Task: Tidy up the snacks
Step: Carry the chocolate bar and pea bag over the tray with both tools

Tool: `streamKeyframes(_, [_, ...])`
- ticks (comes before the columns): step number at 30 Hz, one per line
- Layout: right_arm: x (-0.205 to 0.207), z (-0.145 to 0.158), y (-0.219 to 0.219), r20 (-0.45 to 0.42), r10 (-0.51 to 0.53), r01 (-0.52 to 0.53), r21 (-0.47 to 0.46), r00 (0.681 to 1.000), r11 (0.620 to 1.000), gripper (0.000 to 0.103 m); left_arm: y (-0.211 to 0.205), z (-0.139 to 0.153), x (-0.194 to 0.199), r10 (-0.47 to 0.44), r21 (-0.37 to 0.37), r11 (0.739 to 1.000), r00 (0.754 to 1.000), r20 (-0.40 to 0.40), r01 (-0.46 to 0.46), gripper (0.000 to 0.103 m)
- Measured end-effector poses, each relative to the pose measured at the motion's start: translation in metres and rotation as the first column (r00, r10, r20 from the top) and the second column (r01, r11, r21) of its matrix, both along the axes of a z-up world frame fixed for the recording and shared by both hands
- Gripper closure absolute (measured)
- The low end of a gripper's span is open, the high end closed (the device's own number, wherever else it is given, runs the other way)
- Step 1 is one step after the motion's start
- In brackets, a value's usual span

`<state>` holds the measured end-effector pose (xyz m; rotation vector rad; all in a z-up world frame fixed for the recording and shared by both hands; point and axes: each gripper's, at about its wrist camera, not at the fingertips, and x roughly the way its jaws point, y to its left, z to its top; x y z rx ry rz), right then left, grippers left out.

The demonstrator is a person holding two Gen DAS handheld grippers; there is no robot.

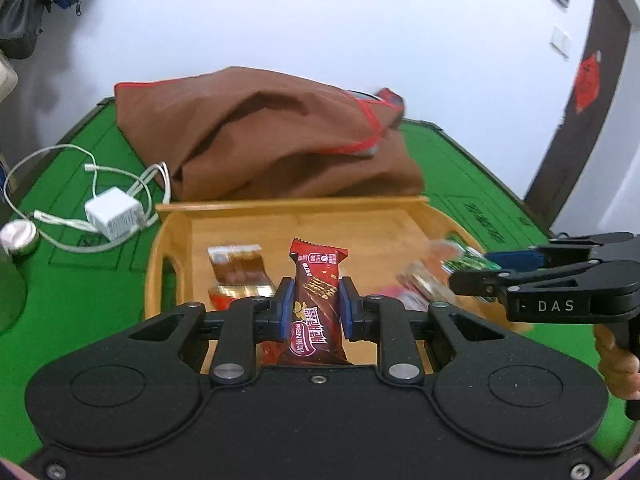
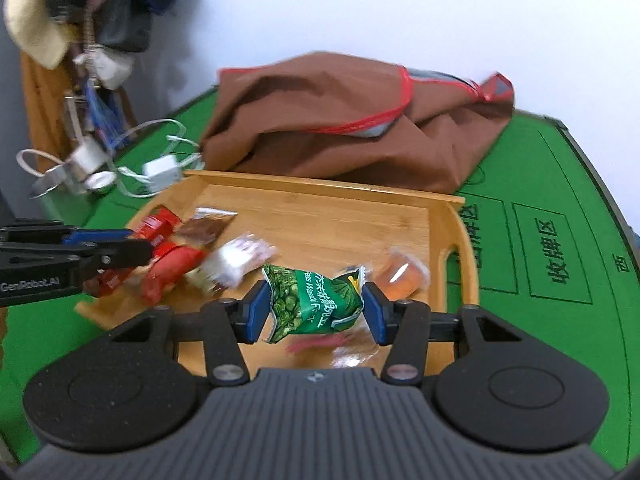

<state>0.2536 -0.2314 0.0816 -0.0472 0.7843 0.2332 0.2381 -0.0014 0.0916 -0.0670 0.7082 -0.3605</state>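
My left gripper is shut on a red-brown chocolate wafer bar, held upright above the wooden tray. In the right wrist view my right gripper is shut on a green packet of wasabi peas, lifted over the same wooden tray. The tray holds several loose snacks: a brown wrapped bar, red packets, a white wrapped sweet and an orange jelly cup. Each gripper shows at the edge of the other's view: the right gripper and the left gripper.
A crumpled brown cloth bag with red trim lies behind the tray on the green felt table. A white charger with cable and a small round tin sit at the left. A person's hand holds the right gripper's handle.
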Motion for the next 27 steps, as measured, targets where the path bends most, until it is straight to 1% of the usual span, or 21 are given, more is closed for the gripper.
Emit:
streamKeyframes(2, [0.014,-0.002,0.002,-0.006,-0.015,0.015,-0.038,1.0,0.999,0.049,-0.003,-0.003,0.016,0.007,0.011,1.0,1.0,-0.004,-0.007,0.081])
streamKeyframes(5, [0.035,-0.011,0.005,-0.028,-0.03,0.028,-0.09,0.999,0.996,0.049,-0.011,-0.014,0.042,0.025,0.051,0.998,0.999,-0.027,-0.024,0.081])
streamKeyframes(8, [0.052,-0.019,0.003,-0.059,-0.051,0.045,-0.095,0.997,0.994,0.049,-0.016,-0.025,0.061,0.044,0.056,0.998,0.997,-0.061,-0.041,0.081])
streamKeyframes(10, [0.063,-0.021,0.003,-0.077,-0.045,0.038,-0.091,0.996,0.995,0.049,-0.019,-0.029,0.075,0.046,0.054,0.998,0.996,-0.08,-0.042,0.081])
streamKeyframes(13, [0.078,-0.024,0.009,-0.098,-0.049,0.038,-0.112,0.994,0.993,0.049,-0.023,-0.035,0.092,0.056,0.042,0.998,0.993,-0.108,-0.052,0.081])
streamKeyframes(17, [0.092,-0.031,0.018,-0.109,-0.038,0.023,-0.133,0.993,0.991,0.049,-0.031,-0.038,0.106,0.06,0.044,0.997,0.992,-0.108,-0.055,0.081])
streamKeyframes(19, [0.096,-0.035,0.022,-0.12,-0.034,0.018,-0.135,0.992,0.991,0.049,-0.035,-0.039,0.108,0.063,0.052,0.997,0.993,-0.096,-0.058,0.081])
streamKeyframes(22, [0.101,-0.044,0.028,-0.135,-0.027,0.006,-0.154,0.991,0.988,0.049,-0.039,-0.043,0.113,0.053,0.04,0.998,0.992,-0.114,-0.049,0.081])
streamKeyframes(27, [0.104,-0.053,0.033,-0.146,-0.02,-0.004,-0.159,0.989,0.987,0.049,-0.045,-0.05,0.118,0.057,0.068,0.996,0.992,-0.115,-0.05,0.081])
